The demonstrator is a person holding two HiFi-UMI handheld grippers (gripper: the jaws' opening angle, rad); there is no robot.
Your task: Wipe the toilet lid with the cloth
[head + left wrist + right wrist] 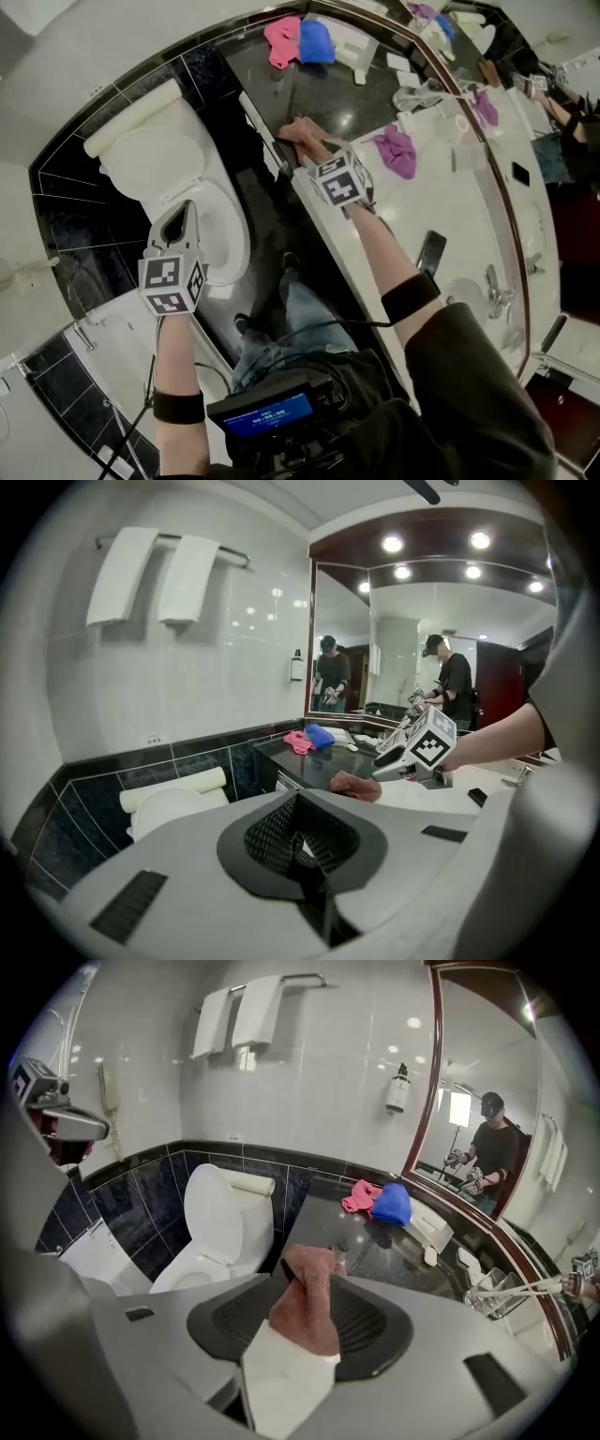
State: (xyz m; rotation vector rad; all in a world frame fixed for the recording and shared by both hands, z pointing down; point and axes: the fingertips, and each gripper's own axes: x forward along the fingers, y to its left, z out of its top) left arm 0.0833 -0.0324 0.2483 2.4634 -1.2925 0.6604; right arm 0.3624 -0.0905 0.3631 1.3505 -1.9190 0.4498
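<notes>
Toilet lid (214,1206) is standing up against the tank, long axis pretty much vertical, in the corner left of the dark counter (328,89). The cloth (302,131), the brownish-pink one, is bunched on the counter's front edge. My right gripper (302,150) is right on it with its jaws spread wide. The cloth sits between them, but as far as I can see the pads aren't pinching it, so I'd call it let go, not grabbed.

My left gripper (178,218) is clamped shut on nothing and hangs over the toilet seat (225,220).

So the left one is much nearer the lid, but the cloth is on the right side. From the cloth, the lid is off to the left across the gap between counter and toilet. My guess: grab first, then swing left.

Nothing readable anywhere. There are only the square markers on the gripper cubes, a wall bottle (398,1091) whose label is too small, and a blue screen (272,412) I can't make out.
</notes>
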